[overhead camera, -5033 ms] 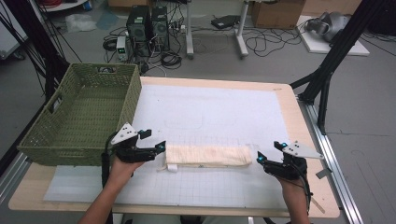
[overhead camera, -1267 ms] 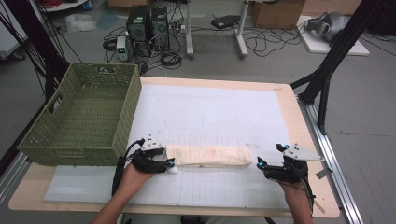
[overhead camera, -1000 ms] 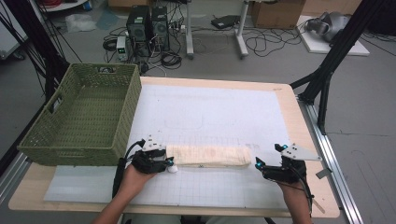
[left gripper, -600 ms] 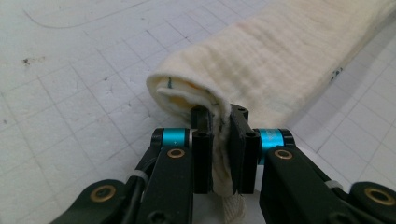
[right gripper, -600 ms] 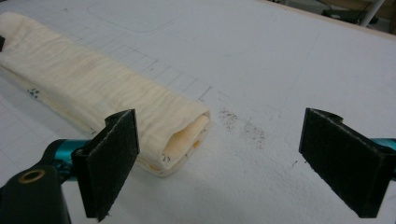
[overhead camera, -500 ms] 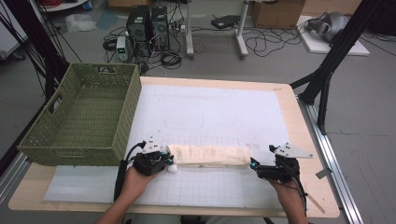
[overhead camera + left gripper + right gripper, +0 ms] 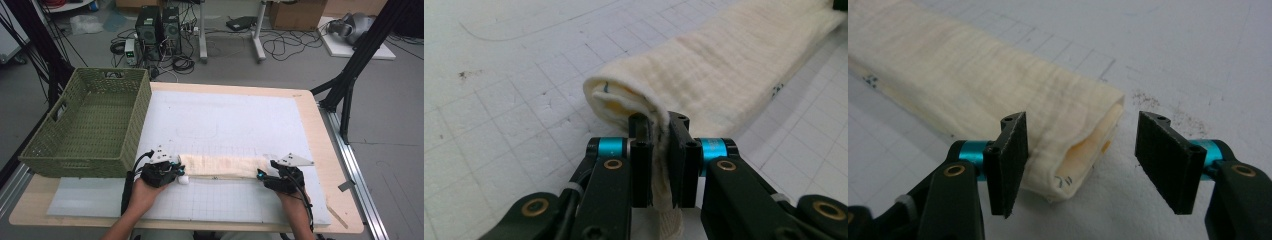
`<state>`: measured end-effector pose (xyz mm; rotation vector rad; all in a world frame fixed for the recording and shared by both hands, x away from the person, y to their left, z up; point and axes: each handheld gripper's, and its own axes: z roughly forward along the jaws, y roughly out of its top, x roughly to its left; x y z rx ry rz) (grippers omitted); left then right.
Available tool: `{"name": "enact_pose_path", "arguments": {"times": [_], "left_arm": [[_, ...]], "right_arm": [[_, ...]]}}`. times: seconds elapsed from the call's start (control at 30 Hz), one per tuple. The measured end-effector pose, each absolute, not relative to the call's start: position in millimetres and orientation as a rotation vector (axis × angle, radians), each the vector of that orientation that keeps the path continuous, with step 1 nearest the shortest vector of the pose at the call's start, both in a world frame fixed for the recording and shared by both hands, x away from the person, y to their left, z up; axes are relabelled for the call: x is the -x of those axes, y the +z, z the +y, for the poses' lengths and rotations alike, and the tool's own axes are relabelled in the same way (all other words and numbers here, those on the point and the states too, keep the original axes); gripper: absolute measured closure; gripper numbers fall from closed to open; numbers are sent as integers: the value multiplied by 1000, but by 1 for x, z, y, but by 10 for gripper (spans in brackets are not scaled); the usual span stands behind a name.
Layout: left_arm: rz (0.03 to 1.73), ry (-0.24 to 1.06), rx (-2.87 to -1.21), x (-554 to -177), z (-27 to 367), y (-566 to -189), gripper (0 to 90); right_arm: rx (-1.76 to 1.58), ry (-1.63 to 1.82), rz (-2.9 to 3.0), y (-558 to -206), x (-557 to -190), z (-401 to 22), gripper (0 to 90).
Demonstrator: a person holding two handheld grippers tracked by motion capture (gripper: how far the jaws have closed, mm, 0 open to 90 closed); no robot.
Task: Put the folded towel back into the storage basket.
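A cream folded cloth (image 7: 220,165) lies as a long strip across the white gridded mat (image 7: 225,120), near the front. My left gripper (image 7: 176,169) is shut on the cloth's left end; in the left gripper view its pads (image 7: 642,150) pinch a fold of the cloth (image 7: 724,70). My right gripper (image 7: 262,176) is at the cloth's right end. In the right gripper view its jaws have just been closing and stand apart around the corner of the cloth (image 7: 998,95). The left pad (image 7: 1010,157) is at the fabric and the right pad (image 7: 1168,155) is clear of it.
A green woven basket (image 7: 87,125) stands on the table's left side, just behind my left hand. The wooden table edge (image 7: 345,200) runs close to the right of my right hand. Black frame legs, computers and cables are on the floor beyond.
My right gripper has moved left and down to the cloth's right end. My left gripper has closed on the left end and stayed in place.
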<state>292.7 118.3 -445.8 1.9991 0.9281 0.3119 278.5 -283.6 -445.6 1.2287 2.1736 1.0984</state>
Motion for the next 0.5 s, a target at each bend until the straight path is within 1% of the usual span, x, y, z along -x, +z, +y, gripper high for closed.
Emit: {"name": "enact_pose_path", "arguments": {"times": [0.1,0.17,0.33,0.4,0.47,0.5], "left_arm": [[922,316,-2005,-293,118,-446,811],[922,317,-2005,-293,118,-446,811],[926,315,-1997,-293,118,-446,811],[924,319,-2002,-293,118,-446,811],[924,317,-2005,-294,119,-447,811],[924,317,-2006,-294,119,-447,811]], "right_arm": [[-1232,1063,2191,-448,-279,-283,390],[-1219,1054,2212,-448,-279,-282,435],[-1289,1083,2210,-451,-279,-283,444],[-1313,1095,2212,-451,-279,-283,489],[-1317,1106,2219,-451,-278,-281,566],[-1323,1105,2219,-450,-277,-280,588]]}}
